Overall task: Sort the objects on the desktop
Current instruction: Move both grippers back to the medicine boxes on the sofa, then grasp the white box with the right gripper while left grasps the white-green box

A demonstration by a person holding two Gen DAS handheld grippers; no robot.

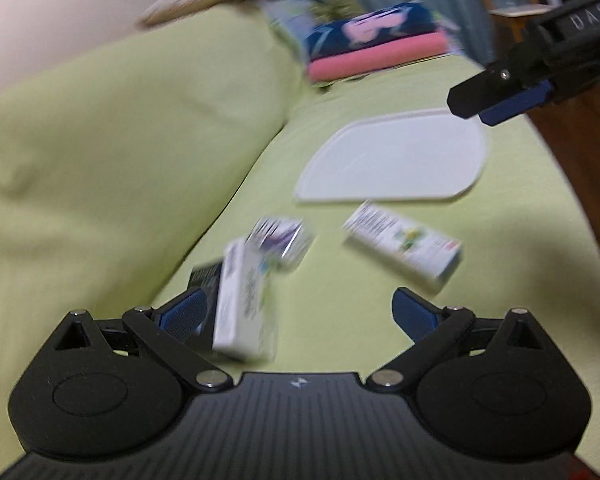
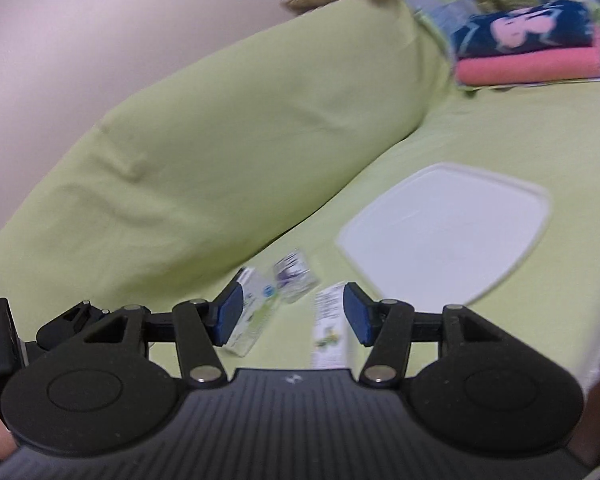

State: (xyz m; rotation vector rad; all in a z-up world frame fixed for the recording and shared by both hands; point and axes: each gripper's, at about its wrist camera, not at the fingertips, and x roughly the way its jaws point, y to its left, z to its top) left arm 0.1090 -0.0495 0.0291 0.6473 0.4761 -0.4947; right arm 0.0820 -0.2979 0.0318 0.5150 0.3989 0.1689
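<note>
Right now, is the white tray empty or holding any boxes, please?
Empty: the tray shows a bare white surface, and all three boxes lie on the green sheet beside it.

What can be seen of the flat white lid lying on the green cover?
The white lid is a thin, flat sheet of what looks like matte translucent plastic, with rounded corners and a low raised rim round its edge. It lies flat on the green cover, beyond the small boxes and apart from them, nearer the folded towels than the boxes are. Nothing rests on it and neither pair of tongs touches it. Blur hides any finer marking.
</note>
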